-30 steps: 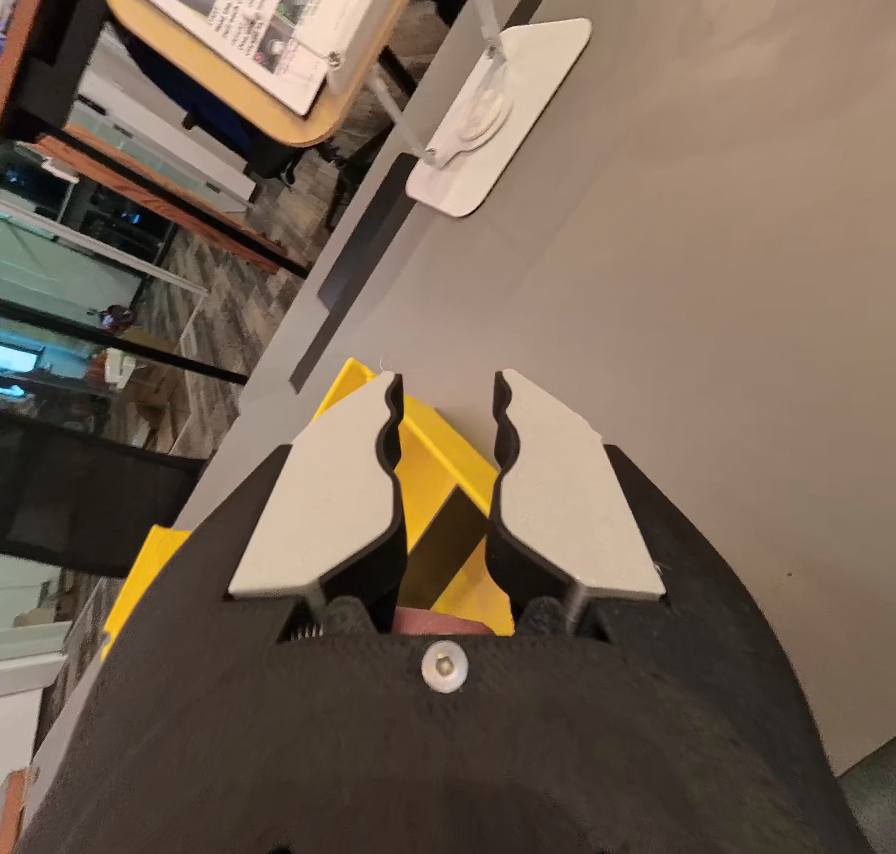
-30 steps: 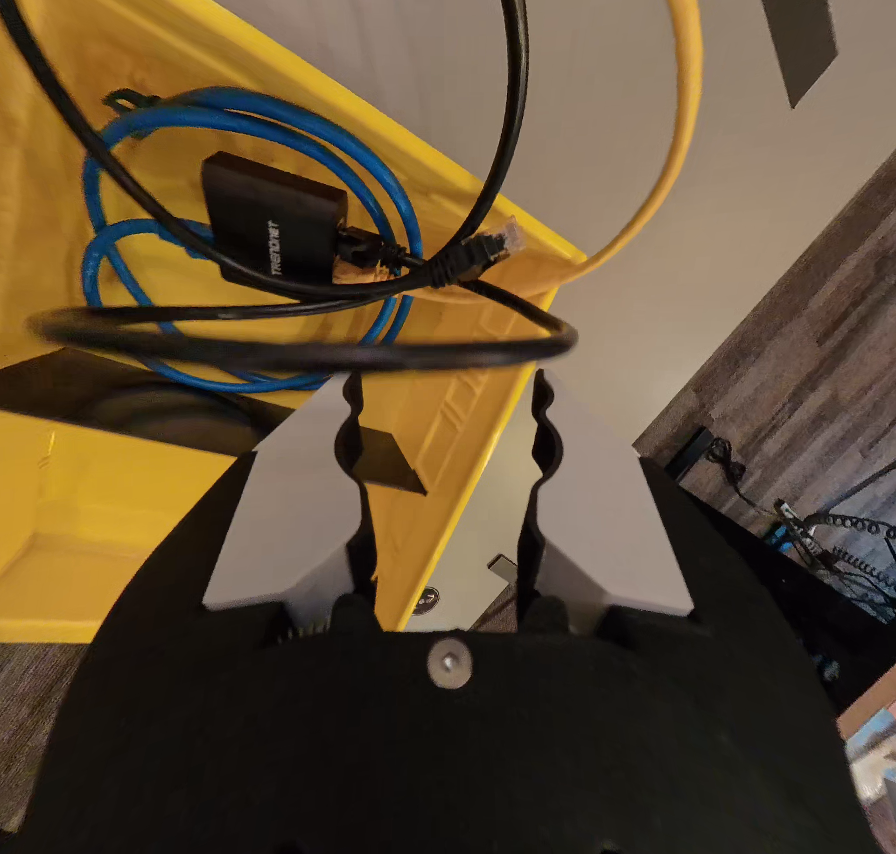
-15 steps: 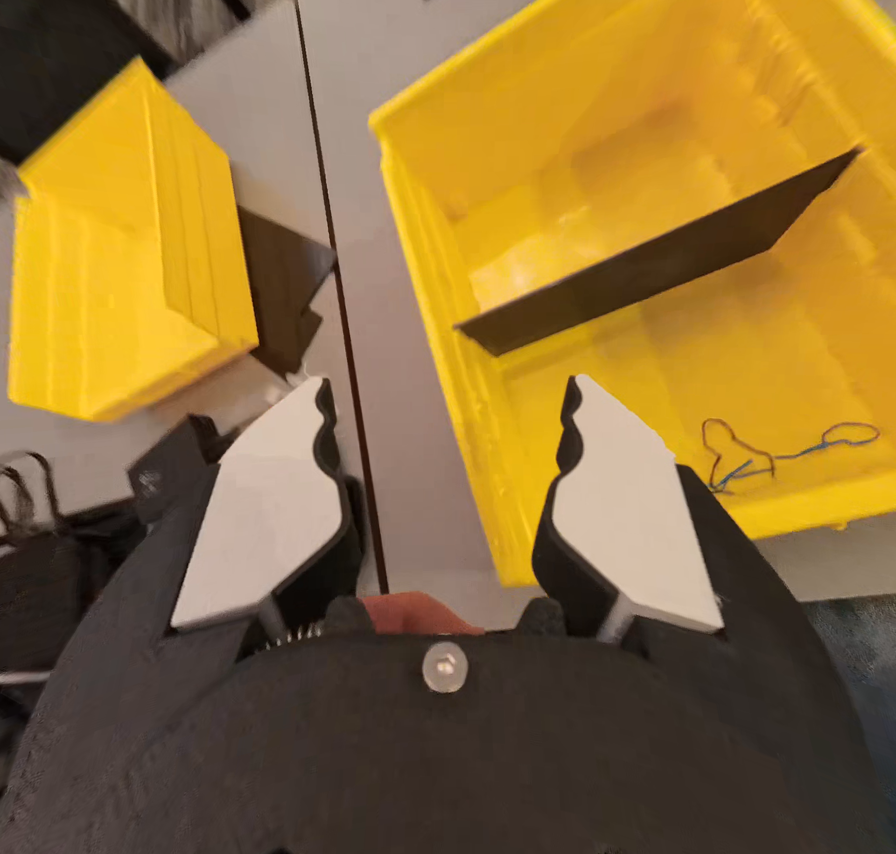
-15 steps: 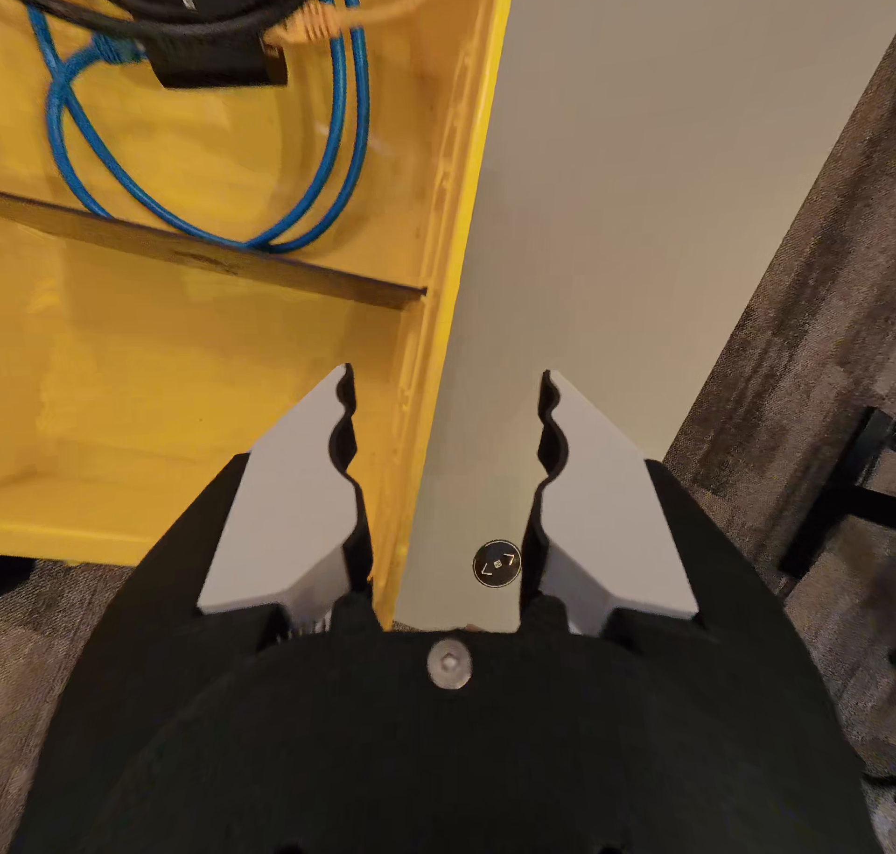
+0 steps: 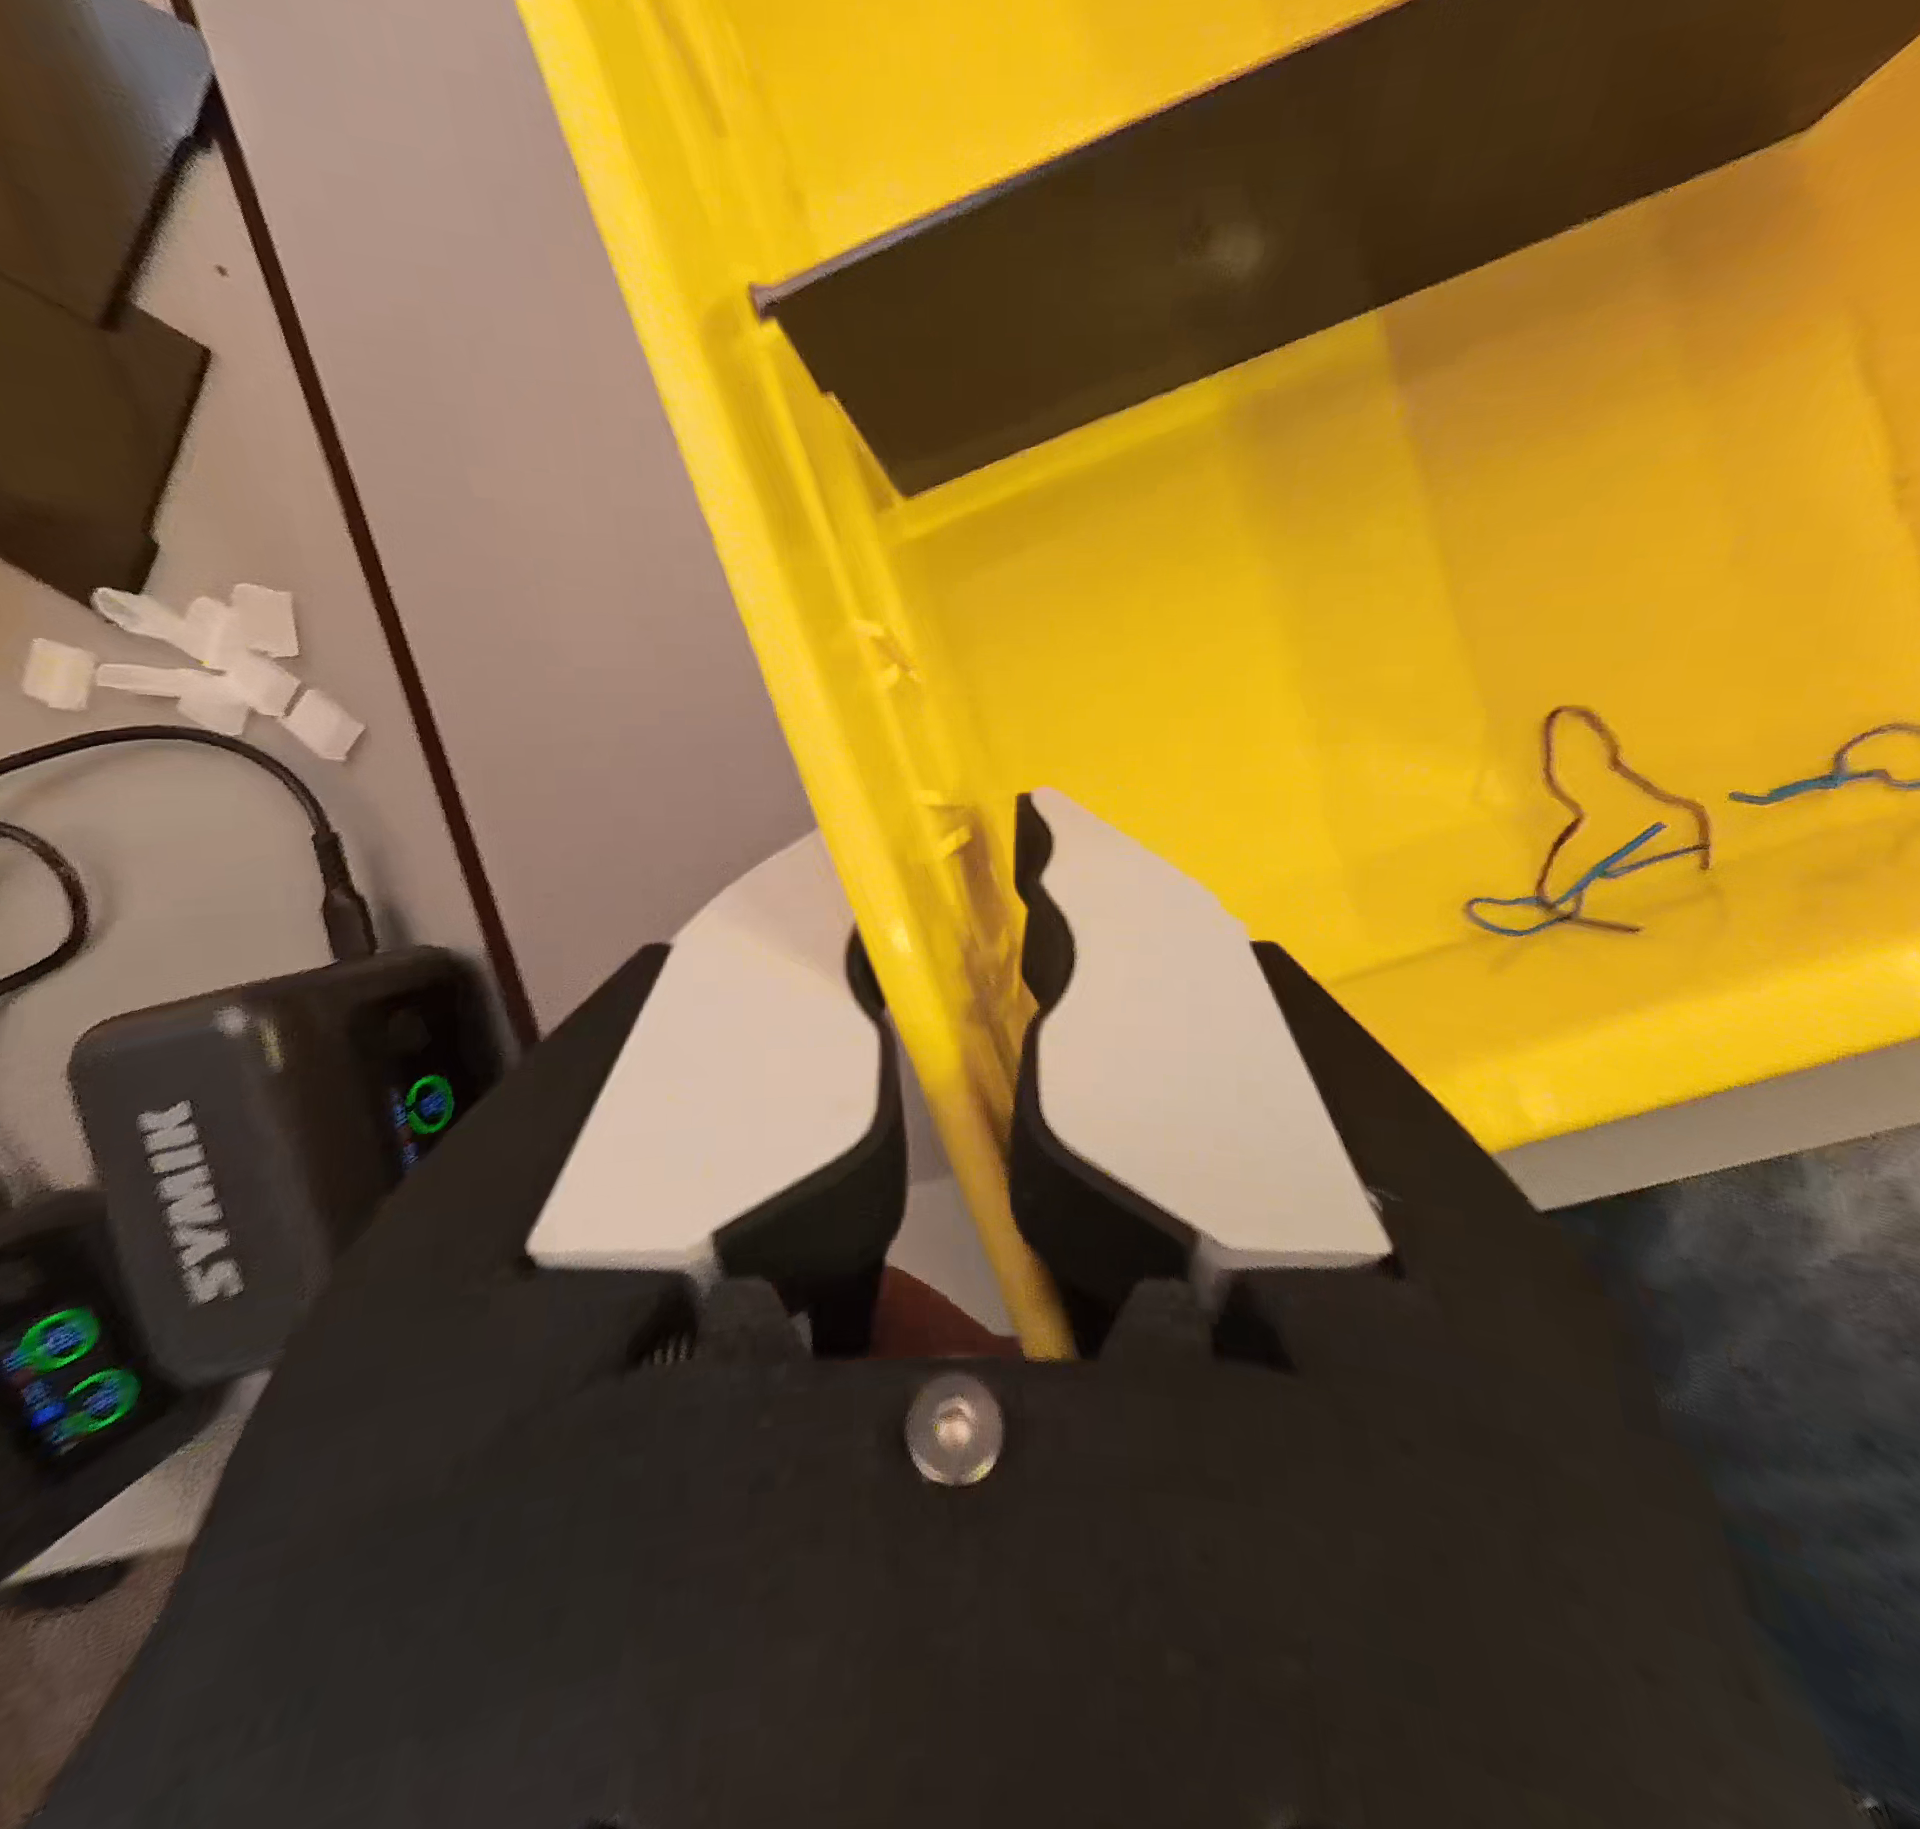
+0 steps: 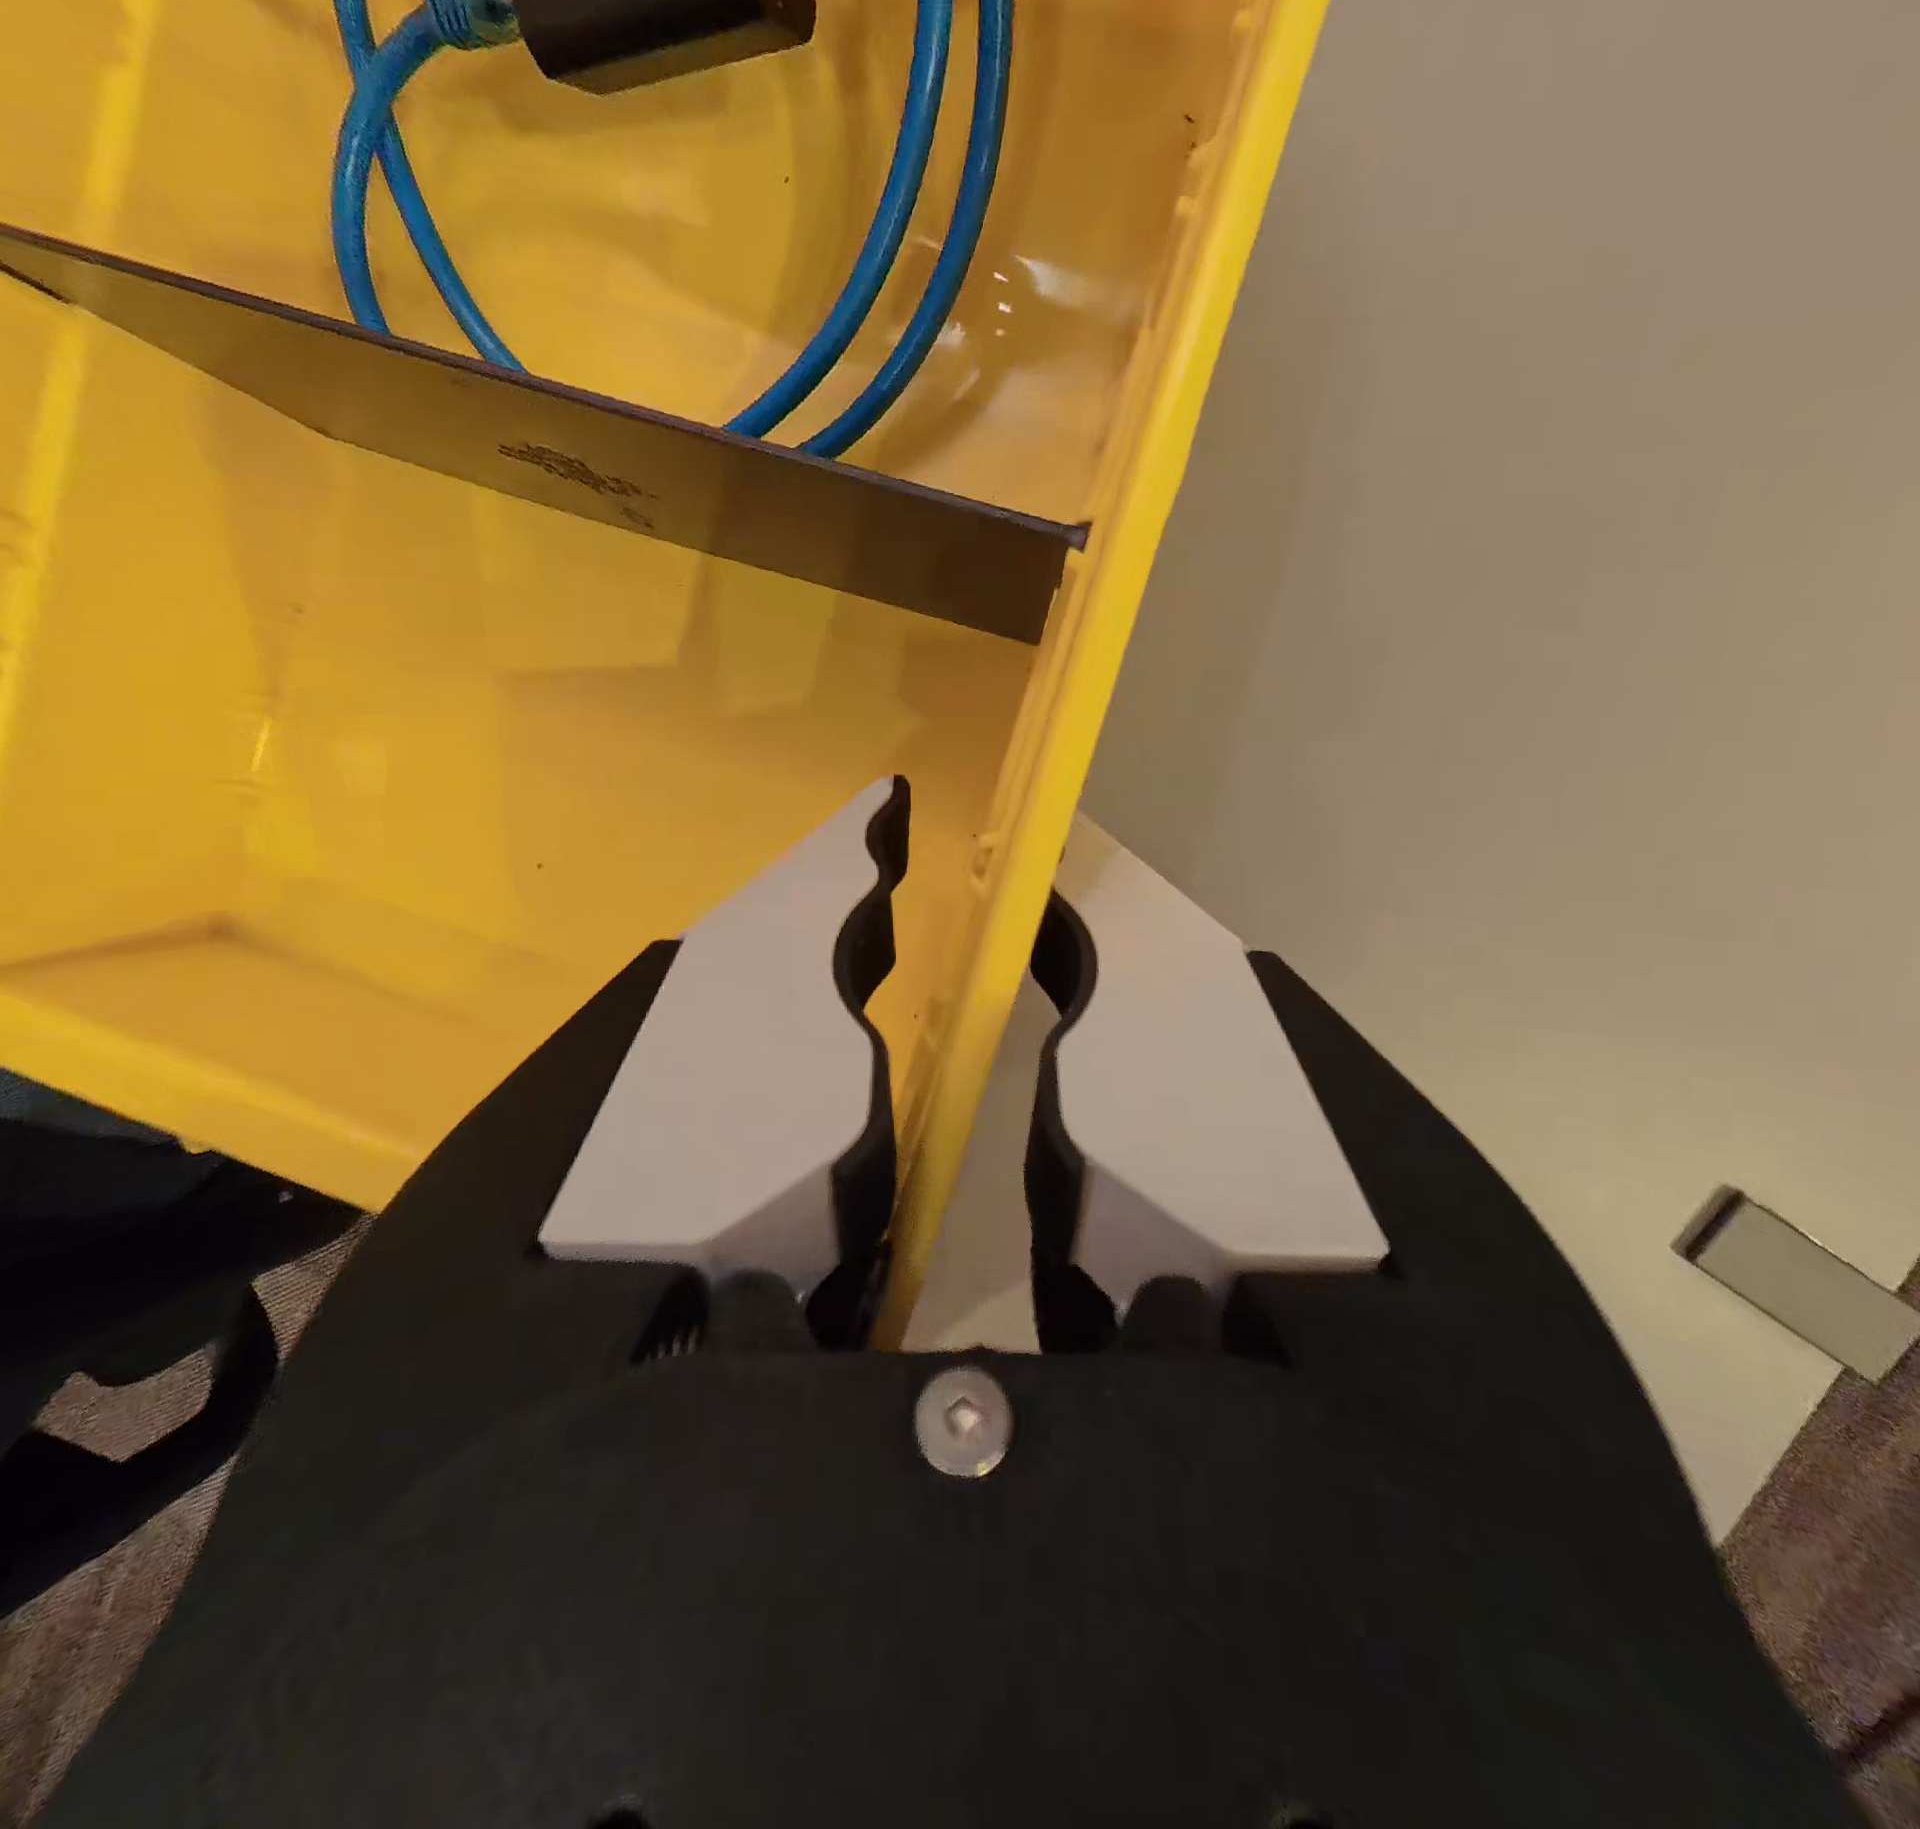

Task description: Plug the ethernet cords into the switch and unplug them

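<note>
Our left tool (image 5: 961,958) and right tool (image 6: 971,906) each straddle a wall of the yellow bin (image 6: 1164,449), jaws narrow. We judge an even, level pull keeps the switch (image 6: 665,3) and blue cord (image 6: 935,221) settled.

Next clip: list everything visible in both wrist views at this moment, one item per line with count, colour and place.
Bin: one, yellow, on the table.
Divider: one, black, across the bin.
Ethernet cord: one, blue, far compartment.
Switch: one, black, beside the cord.
Wire scraps: few, blue and brown, near compartment.
Chargers: black, green lights, left.
Paper bits: white, left.
Table: grey.
Left tongs: straddling the bin's left wall.
Right tongs: straddling its right wall.
</note>
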`<state>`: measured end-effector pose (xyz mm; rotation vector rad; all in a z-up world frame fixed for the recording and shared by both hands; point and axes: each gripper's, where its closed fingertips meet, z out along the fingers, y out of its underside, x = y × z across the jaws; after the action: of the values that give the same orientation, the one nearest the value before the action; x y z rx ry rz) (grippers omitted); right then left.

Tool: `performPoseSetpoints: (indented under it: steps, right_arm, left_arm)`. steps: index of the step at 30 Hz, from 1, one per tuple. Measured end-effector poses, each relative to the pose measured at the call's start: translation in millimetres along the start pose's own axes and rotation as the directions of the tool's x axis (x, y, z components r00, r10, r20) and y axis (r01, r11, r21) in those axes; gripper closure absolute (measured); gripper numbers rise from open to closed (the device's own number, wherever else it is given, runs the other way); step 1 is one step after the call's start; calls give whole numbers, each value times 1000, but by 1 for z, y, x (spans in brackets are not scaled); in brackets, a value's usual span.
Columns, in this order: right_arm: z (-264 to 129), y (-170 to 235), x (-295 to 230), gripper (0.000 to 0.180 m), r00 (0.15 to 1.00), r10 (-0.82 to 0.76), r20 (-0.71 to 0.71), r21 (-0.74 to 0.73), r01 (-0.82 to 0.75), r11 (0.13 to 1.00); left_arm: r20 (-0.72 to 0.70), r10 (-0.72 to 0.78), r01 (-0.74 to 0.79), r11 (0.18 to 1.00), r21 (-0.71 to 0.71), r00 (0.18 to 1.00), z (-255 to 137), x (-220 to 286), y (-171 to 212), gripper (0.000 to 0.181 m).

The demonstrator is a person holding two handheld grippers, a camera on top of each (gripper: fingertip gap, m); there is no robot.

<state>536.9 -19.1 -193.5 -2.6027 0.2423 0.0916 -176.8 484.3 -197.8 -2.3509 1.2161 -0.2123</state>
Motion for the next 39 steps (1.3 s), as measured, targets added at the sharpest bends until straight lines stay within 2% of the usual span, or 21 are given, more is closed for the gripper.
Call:
performPoseSetpoints:
  steps: [1, 4, 9, 13, 20, 30, 32, 39]
  right_arm:
    - [3, -1, -2, 162, 1000, -15, -13, -1, 15, 1000]
    - [10, -9, -12, 158, 997, -70, -41, 22, 71, 997]
    - [21, -28, -43, 146, 998, -60, 21, 99, 58, 993]
    - [32, -46, -77, 128, 993, -39, 113, 145, 23, 989]
    - [54, -85, -134, 104, 982, -72, 175, 235, 30, 972]
    - [93, -130, -226, 99, 967, -165, 194, 296, 103, 950]
    - [98, -138, -250, 92, 959, -152, 237, 316, 72, 946]
    - [125, -170, -339, 60, 925, -220, 309, 331, 112, 937]
  left_arm:
    - [-33, -36, 37, 999, 36, 999, -1, 2, -5, 170]
    - [-47, -55, 59, 995, 81, 997, -1, 1, -10, 173]
    - [-81, -67, 78, 986, 146, 995, -4, 9, -15, 176]
    - [-125, -87, 115, 965, 236, 988, -10, 19, -23, 176]
    - [-139, -161, 205, 887, 415, 977, -50, 12, -35, 176]
    - [-99, -256, 268, 793, 547, 962, -102, -1, -27, 176]
    - [-116, -275, 290, 767, 573, 955, -110, 2, -27, 176]
    - [-131, -268, 287, 706, 648, 955, -141, 11, -39, 176]
